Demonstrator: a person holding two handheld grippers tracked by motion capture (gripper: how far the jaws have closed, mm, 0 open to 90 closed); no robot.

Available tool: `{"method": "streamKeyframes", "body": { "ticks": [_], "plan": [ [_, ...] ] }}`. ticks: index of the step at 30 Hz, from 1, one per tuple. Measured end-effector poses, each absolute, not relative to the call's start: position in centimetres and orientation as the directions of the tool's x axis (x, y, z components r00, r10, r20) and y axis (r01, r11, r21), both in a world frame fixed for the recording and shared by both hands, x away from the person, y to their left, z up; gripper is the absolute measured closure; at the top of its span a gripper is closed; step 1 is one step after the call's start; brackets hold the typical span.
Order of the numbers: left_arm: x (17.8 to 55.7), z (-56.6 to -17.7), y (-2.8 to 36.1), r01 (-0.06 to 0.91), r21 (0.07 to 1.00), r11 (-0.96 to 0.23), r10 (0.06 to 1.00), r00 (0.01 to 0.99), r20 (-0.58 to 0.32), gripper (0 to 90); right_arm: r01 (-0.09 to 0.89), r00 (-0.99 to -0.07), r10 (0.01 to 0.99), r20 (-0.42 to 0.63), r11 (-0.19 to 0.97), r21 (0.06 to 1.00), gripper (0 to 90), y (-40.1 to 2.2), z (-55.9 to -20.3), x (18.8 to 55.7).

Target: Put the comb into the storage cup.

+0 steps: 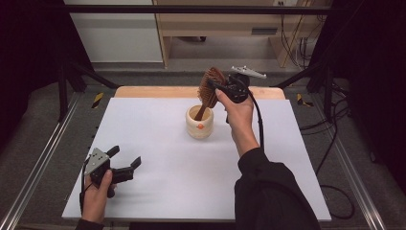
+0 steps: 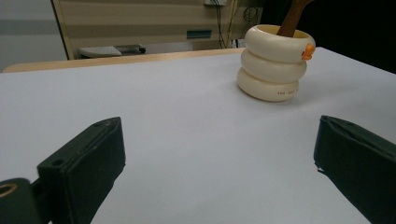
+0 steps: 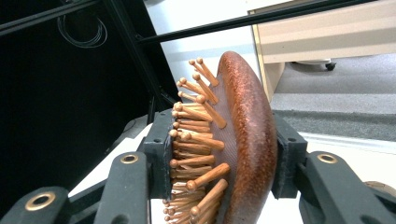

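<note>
High view: white surface (image 1: 158,143) with open room at centre and 3 o'clock. Left hand-held gripper (image 1: 125,165) rests at 8 o'clock, jaws wide, holding nothing. Right hand-held gripper (image 1: 211,87), forearm raised, clamps the wooden hairbrush (image 1: 209,91), handle down in the cream ringed holder (image 1: 199,123).

Left gripper view: holder (image 2: 273,63) at 1 o'clock, well apart.

Right gripper view: brush head (image 3: 233,149) pinched between both jaws, bristles toward 9 o'clock.
</note>
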State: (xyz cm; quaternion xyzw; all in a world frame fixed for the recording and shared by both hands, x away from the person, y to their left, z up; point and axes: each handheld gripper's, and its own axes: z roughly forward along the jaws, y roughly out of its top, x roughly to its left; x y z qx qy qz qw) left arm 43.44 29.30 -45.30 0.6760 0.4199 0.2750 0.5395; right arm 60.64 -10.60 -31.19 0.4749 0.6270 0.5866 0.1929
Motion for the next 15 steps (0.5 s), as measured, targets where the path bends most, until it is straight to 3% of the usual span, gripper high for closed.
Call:
{"method": "streamKeyframes", "body": {
  "ticks": [15],
  "plan": [
    [43.45, -45.32, 29.23, 0.271, 0.960, -0.070, 0.862, 0.500, -0.078, 2.2, 0.386, -0.471, 0.824, 0.315, -0.129, 0.914, 52.0, -10.36, -32.07, 60.78]
  ]
}}
